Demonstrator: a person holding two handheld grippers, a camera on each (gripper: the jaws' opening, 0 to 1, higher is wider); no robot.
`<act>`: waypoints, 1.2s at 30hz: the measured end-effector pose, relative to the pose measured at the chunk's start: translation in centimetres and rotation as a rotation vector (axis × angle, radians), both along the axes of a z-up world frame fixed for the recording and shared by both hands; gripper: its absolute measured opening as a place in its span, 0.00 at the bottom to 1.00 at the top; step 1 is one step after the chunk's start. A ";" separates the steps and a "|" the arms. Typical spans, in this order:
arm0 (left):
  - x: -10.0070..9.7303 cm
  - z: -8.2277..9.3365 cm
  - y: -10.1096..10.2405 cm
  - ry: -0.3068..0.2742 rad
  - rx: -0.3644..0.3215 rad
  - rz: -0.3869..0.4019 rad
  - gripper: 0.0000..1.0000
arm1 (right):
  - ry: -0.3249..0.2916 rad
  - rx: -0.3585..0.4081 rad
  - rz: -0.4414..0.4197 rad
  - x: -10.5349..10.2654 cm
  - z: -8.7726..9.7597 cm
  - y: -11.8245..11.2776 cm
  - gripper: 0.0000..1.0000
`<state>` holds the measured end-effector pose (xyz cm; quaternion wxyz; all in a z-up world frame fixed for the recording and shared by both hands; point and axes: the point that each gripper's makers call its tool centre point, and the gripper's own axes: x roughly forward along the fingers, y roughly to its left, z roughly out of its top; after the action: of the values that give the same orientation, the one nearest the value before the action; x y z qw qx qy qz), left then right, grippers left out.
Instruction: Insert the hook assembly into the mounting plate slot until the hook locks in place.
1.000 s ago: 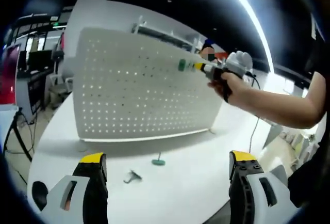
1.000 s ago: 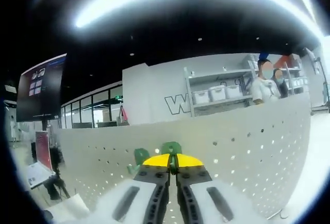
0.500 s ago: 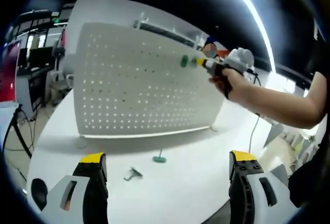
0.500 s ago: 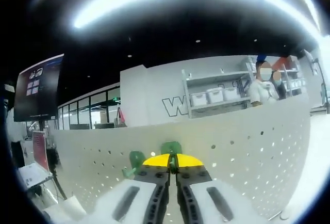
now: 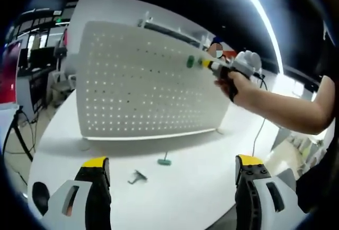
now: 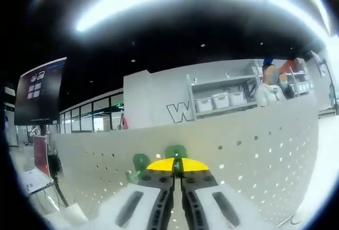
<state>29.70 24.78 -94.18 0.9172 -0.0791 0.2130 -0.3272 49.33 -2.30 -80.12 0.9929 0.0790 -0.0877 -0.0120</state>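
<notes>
A white pegboard plate (image 5: 143, 81) stands upright on the white table (image 5: 190, 187). My right gripper (image 5: 207, 64), held by a person's hand, is shut on a green hook (image 5: 190, 61) pressed near the plate's upper right. In the right gripper view, the yellow-tipped jaws (image 6: 177, 165) are closed on the green hook (image 6: 175, 151), with a second green piece (image 6: 139, 164) against the plate (image 6: 254, 150) just left of it. My left gripper (image 5: 175, 169) is open low over the table. Another green hook (image 5: 164, 160) and a small metal hook (image 5: 137, 177) lie on the table between its jaws.
The table's near edge curves just below my left gripper. A cable (image 5: 258, 134) hangs from the right gripper toward the table's right side. Shelves with bins (image 6: 222, 95) and people stand behind the plate. A screen (image 6: 39, 84) sits at far left.
The right gripper has held the green hook almost still against the plate's upper right. The left gripper stayed put and open.
</notes>
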 end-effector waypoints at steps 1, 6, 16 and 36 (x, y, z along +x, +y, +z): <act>0.0 0.0 0.0 0.000 0.005 -0.003 1.00 | -0.002 0.006 -0.003 0.0 0.0 -0.1 0.00; -0.2 -0.1 0.1 0.004 0.015 -0.009 1.00 | -0.019 0.003 0.001 0.0 0.1 0.0 0.00; 0.4 0.1 0.9 0.002 0.022 0.003 1.00 | -0.018 -0.009 -0.013 0.5 -0.2 0.1 0.00; -0.7 -1.9 2.0 0.047 0.052 0.037 1.00 | 0.028 -0.055 -0.038 0.6 -0.3 0.0 0.01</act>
<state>29.00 26.78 -96.07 0.9196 -0.0668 0.2416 -0.3024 49.96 -2.28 -80.39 0.9955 0.0497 -0.0755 -0.0295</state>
